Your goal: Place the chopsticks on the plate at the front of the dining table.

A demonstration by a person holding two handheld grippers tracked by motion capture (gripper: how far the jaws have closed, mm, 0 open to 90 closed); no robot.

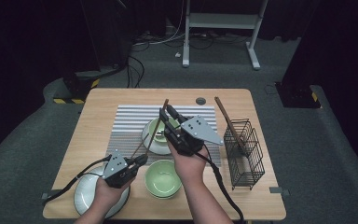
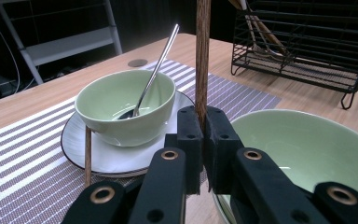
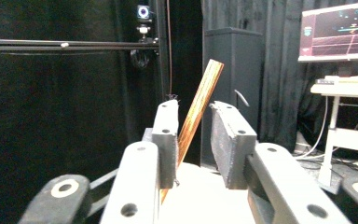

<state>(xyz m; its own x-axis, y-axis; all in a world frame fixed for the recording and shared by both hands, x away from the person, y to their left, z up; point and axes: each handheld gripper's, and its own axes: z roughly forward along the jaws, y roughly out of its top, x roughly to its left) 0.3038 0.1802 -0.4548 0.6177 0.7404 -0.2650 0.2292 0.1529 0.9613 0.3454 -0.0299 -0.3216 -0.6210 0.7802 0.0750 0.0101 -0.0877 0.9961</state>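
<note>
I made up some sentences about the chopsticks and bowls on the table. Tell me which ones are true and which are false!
1. The left gripper pinches a brown chopstick. True.
2. A spoon leans in the green bowl on the plate. True.
3. The black wire basket stands at the left side of the table. False: in the high view it stands at the right side, with a chopstick leaning in it.
4. The right gripper squeezes its chopstick tightly. False: the jaws stand apart around it, with a gap beside the stick.
5. The nearer green bowl is full of soup. False: it looks empty.
</note>
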